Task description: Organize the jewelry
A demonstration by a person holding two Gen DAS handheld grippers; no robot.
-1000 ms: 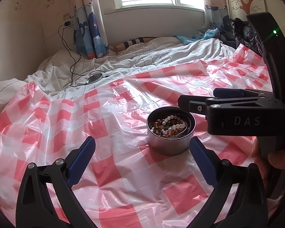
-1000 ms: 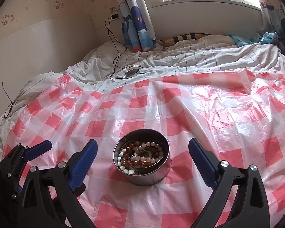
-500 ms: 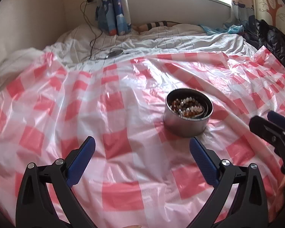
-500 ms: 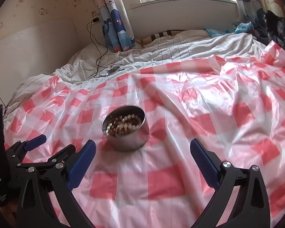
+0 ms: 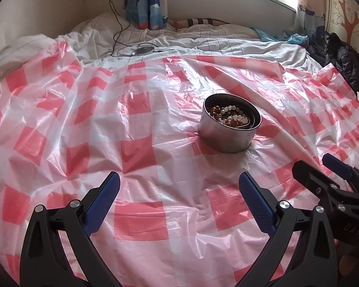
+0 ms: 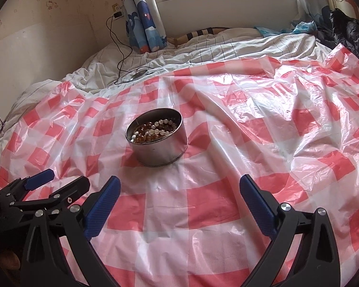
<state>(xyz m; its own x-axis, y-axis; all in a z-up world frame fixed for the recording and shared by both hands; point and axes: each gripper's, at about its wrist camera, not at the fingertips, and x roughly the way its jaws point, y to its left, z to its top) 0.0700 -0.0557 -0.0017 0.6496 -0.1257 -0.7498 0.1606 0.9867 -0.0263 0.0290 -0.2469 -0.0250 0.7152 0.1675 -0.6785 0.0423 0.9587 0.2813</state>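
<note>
Metal tin [image 5: 227,134] of beaded bracelets [image 5: 232,118] sitting mid-sheet on red-checked plastic sheet [image 5: 141,153]. Left gripper [image 5: 179,191] and right gripper [image 6: 179,191] both spread, empty, well short. Likely light, thin-walled, slippery: best clamped across the outer wall.

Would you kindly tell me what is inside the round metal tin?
The metal tin holds beaded bracelets, amber-brown and milky white beads tangled together. Whatever lies beneath them is covered.
</note>
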